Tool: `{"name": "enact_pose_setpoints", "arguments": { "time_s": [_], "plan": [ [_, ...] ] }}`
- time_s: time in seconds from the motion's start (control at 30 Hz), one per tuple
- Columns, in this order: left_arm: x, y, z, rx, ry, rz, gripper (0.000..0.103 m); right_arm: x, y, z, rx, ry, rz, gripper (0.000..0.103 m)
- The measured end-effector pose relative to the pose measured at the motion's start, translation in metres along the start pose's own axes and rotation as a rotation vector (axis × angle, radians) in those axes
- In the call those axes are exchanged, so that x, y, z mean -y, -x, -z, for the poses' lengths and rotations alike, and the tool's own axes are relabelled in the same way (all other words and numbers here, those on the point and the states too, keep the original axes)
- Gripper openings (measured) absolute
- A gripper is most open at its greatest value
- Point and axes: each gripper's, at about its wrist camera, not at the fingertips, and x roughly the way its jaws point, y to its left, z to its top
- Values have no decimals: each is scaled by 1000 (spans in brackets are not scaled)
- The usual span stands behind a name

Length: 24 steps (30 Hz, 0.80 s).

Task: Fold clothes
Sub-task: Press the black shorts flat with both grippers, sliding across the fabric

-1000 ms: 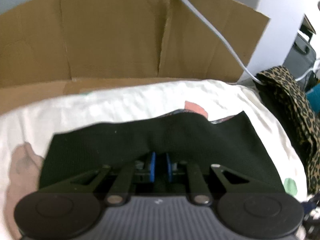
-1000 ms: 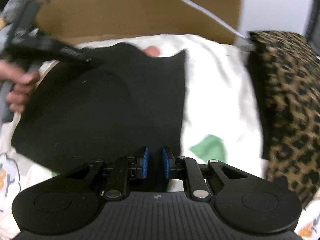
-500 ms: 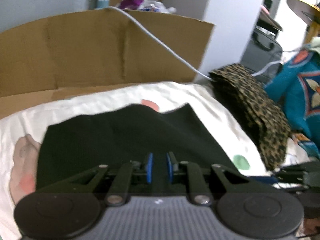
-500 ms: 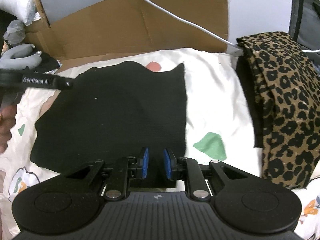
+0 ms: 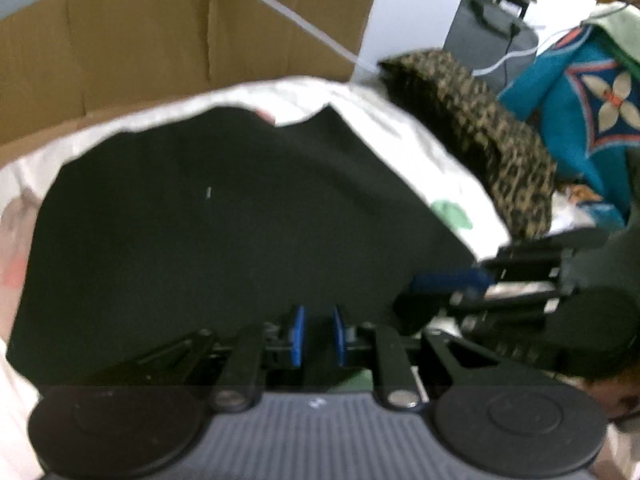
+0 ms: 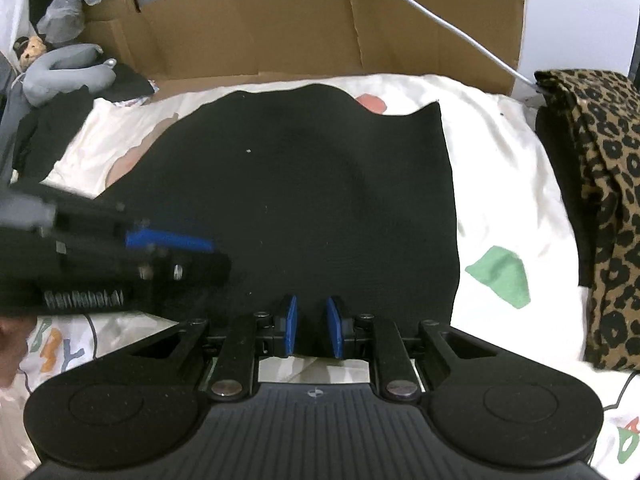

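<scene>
Both grippers gripping a black garment (image 6: 304,200)
Left gripper (image 5: 318,338) and right gripper (image 6: 312,330) are narrowly pinching, seemingly, its near edge.

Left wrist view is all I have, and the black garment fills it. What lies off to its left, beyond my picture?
Observer: In the right wrist view, a grey plush toy lies past the sheet's far left corner, next to a heap of dark clothes. It is well apart from the black garment.
Operator: I only see the right gripper side-on. Is there cloth between its pads?
Observer: Yes. The garment's near edge lies between the pads of the right gripper. I cannot tell whether they press on it.
</scene>
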Motion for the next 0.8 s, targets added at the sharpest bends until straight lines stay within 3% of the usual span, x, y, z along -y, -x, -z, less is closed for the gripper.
{"name": "enact_pose_setpoints", "arguments": {
  "time_s": [0.33,0.57,0.73,0.8],
  "plan": [
    [-36,21,42,-52,-23,-106,15,18,4,9,-14,0,76,23],
    [-68,64,59,-43,85,-171,15,38,21,17,-15,-70,127,23],
    [-89,96,74,-16,199,-186,18,56,36,24,9,-185,47,25],
    [-96,102,76,5,251,-185,29,64,36,26,9,-252,1,35]
  ]
}}
